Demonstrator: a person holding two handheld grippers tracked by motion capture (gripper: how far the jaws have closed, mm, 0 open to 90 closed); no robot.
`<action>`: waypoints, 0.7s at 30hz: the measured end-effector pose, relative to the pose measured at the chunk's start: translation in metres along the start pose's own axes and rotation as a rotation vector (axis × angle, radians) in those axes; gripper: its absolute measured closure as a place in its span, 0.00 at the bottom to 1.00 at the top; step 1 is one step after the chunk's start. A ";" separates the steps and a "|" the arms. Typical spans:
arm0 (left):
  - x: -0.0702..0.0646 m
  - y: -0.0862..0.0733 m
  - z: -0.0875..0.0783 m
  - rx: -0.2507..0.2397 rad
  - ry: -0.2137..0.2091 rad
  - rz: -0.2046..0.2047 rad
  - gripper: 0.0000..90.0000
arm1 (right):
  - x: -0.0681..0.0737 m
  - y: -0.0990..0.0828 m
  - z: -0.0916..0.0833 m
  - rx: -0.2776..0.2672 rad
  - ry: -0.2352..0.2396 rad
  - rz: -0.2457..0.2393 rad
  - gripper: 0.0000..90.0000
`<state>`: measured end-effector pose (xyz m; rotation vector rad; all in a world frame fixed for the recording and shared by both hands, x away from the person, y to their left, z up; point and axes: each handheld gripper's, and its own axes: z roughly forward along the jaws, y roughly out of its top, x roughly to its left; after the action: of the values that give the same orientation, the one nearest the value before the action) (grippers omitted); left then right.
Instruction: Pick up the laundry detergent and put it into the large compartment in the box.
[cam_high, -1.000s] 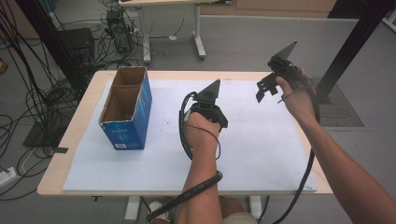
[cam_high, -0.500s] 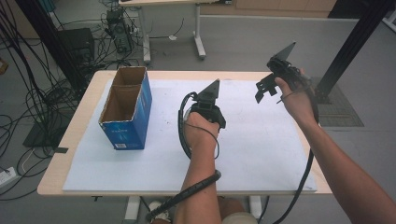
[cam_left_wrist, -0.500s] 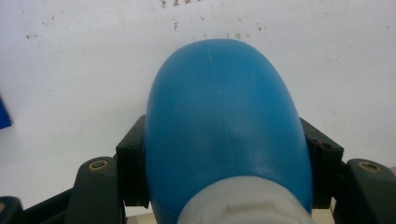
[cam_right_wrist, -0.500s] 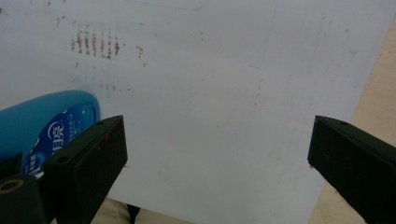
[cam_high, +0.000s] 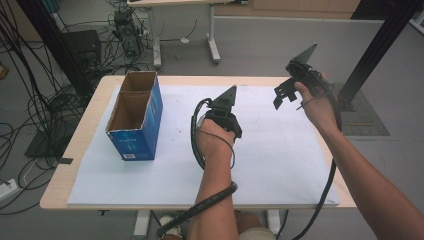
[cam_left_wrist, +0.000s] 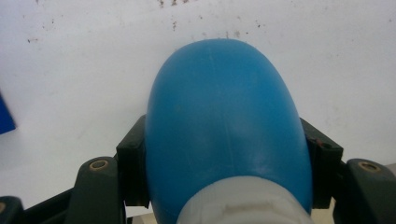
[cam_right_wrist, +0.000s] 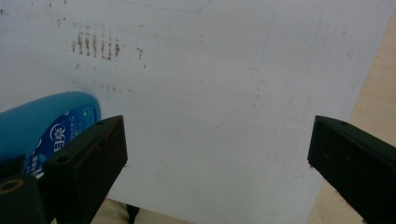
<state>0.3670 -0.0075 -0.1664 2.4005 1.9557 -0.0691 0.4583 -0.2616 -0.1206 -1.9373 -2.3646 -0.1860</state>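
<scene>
A blue plastic bottle (cam_left_wrist: 224, 135) with a white cap lies on the white mat, and my left gripper (cam_left_wrist: 224, 144) is shut on it, with a pad (cam_left_wrist: 133, 156) pressed against each side. In the high view the left gripper (cam_high: 223, 111) sits low over the middle of the mat, and hand and gripper hide the bottle. My right gripper (cam_high: 286, 94) is raised above the mat's far right, open and holding nothing. In the right gripper view its jaws (cam_right_wrist: 217, 144) stand wide apart over bare mat, and the bottle's labelled end (cam_right_wrist: 42, 126) peeks out behind the left jaw.
An open blue cardboard box (cam_high: 135, 117) with a brown inside stands on the left of the white mat (cam_high: 280, 160). The mat covers most of the wooden table (cam_high: 75, 150). Cables and a black stand crowd the floor at left, and a black post rises at far right.
</scene>
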 end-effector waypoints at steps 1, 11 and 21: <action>0.000 0.000 0.000 -0.001 -0.001 0.001 0.40 | 0.000 0.000 0.000 -0.001 0.001 0.000 0.05; 0.002 0.002 0.000 0.006 -0.011 0.019 0.40 | 0.003 0.002 0.000 -0.001 0.004 -0.013 0.05; -0.002 0.003 0.000 0.013 0.006 0.005 0.40 | 0.001 0.001 0.004 0.001 0.007 -0.011 0.05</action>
<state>0.3693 -0.0104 -0.1660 2.4169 1.9573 -0.0756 0.4594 -0.2598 -0.1242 -1.9210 -2.3706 -0.1914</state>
